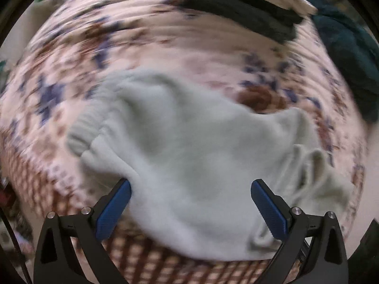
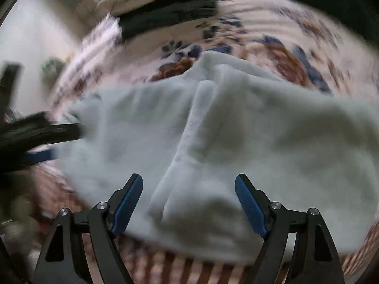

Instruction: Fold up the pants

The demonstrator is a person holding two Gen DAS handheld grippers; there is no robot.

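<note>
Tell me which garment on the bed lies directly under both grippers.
The pale fleece pants, spread beneath both; the dark folded garment sits farther away near the bed's edge.

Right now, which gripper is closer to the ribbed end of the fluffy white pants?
Left. The left gripper hangs open just beside the ribbed end. The right gripper hangs open over the middle fold of the pants, farther along.

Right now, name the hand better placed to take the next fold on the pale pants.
Probably right: its open gripper straddles a raised fold of the pants. The left gripper, also open, hovers over flat cloth.
</note>
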